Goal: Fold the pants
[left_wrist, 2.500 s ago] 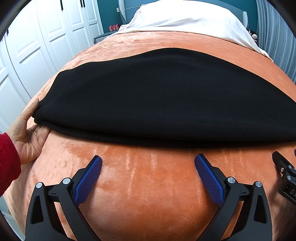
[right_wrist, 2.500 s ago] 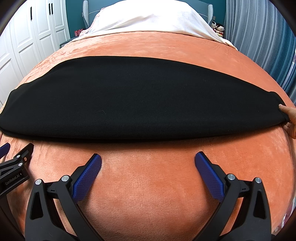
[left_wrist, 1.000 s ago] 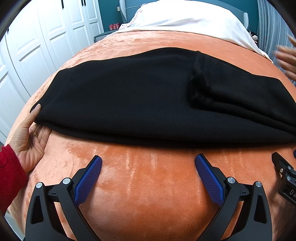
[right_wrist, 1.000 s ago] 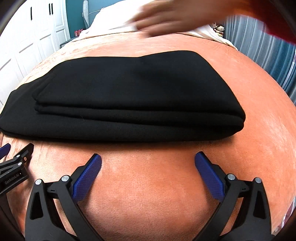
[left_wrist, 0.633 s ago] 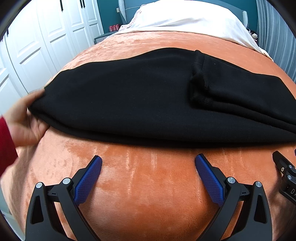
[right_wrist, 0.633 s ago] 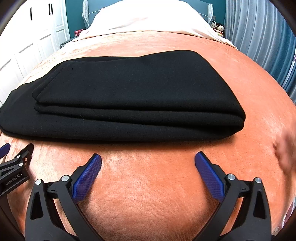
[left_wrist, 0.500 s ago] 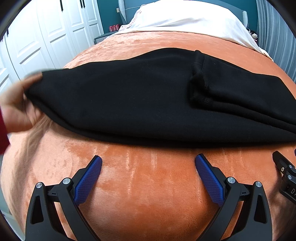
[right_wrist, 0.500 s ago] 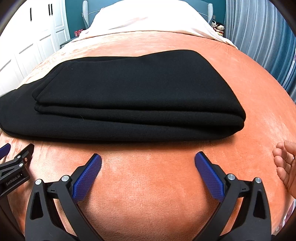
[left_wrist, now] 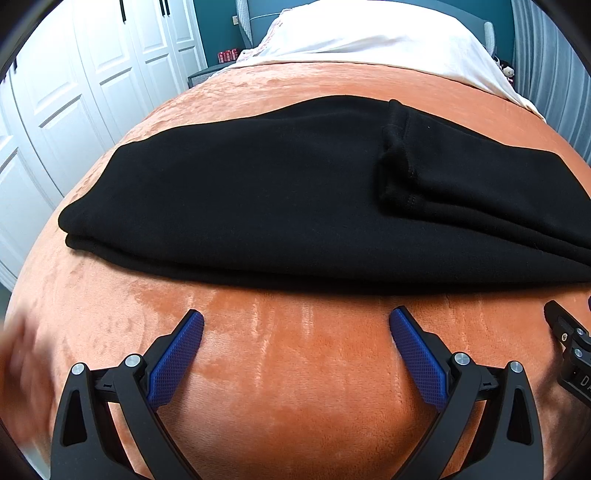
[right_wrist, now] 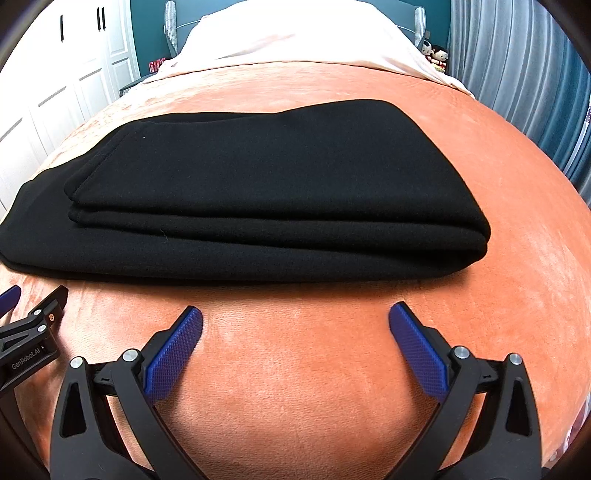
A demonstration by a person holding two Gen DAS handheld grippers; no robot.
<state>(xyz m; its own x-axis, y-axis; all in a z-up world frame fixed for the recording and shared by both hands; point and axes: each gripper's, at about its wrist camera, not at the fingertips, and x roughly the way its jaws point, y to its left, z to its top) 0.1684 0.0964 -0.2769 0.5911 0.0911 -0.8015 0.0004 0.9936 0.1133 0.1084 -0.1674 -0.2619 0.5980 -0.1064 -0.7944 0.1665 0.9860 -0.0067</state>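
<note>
Black pants (left_wrist: 258, 192) lie folded across the orange bedspread (left_wrist: 295, 369), with one end doubled back on top; the folded stack also shows in the right wrist view (right_wrist: 258, 192). My left gripper (left_wrist: 295, 328) rests open and empty on the bedspread, a short way in front of the pants. My right gripper (right_wrist: 295, 325) rests open and empty the same way, in front of the pants' right half. Each gripper's body shows at the edge of the other's view.
A white duvet (left_wrist: 369, 33) covers the head of the bed. White wardrobe doors (left_wrist: 74, 92) stand at the left, grey curtains (right_wrist: 517, 74) at the right. A blurred hand (left_wrist: 18, 369) is at the lower left edge.
The bare left hand let go of the pants' left end, which now lies flat, and drew back to the lower left. The right hand has left view. Both grippers stayed still.
</note>
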